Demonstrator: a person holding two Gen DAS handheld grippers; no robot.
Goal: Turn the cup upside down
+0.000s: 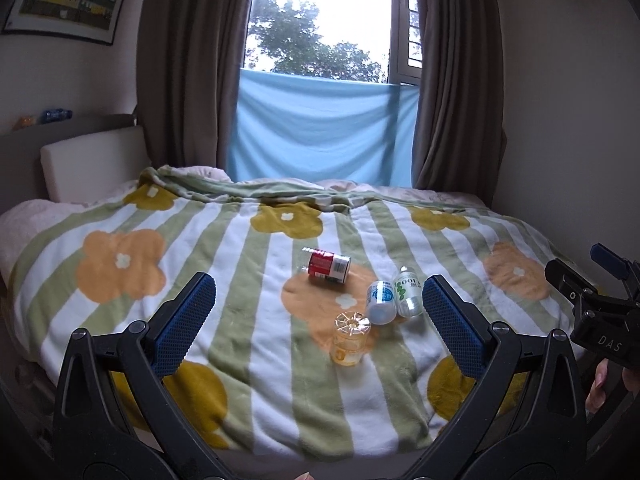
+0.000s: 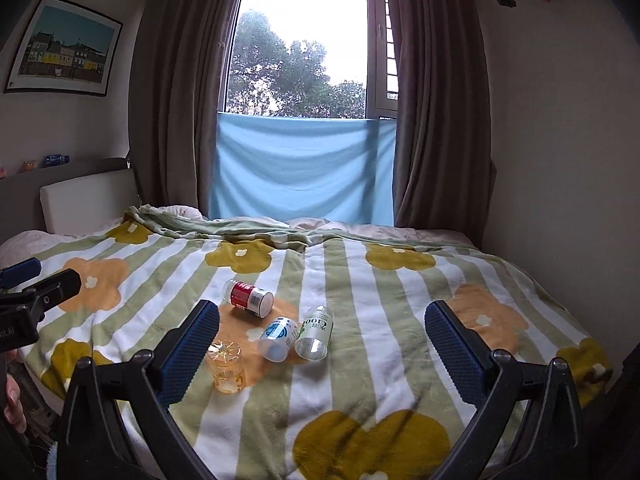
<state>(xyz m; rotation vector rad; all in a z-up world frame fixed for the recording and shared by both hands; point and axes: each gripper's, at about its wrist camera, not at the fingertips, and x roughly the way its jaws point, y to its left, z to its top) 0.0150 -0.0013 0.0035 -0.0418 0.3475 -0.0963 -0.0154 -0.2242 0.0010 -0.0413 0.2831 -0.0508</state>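
A small clear yellow-tinted cup (image 1: 350, 338) stands on the flowered blanket, its ribbed base facing up. It also shows in the right wrist view (image 2: 226, 365), just right of the left finger. My left gripper (image 1: 320, 316) is open and empty, held back from the cup, which lies between its fingers in view. My right gripper (image 2: 322, 344) is open and empty, above the blanket, with the cup to its left. Each gripper shows at the edge of the other's view: the right one (image 1: 600, 304), the left one (image 2: 28, 300).
Three bottles lie on the blanket (image 1: 240, 280) behind the cup: a red-labelled one (image 1: 326, 266), a blue-labelled one (image 1: 380, 300) and a green-labelled one (image 1: 409, 294). The bed meets a window with curtains and a blue cloth (image 1: 320, 132). A headboard (image 1: 92, 164) stands at left.
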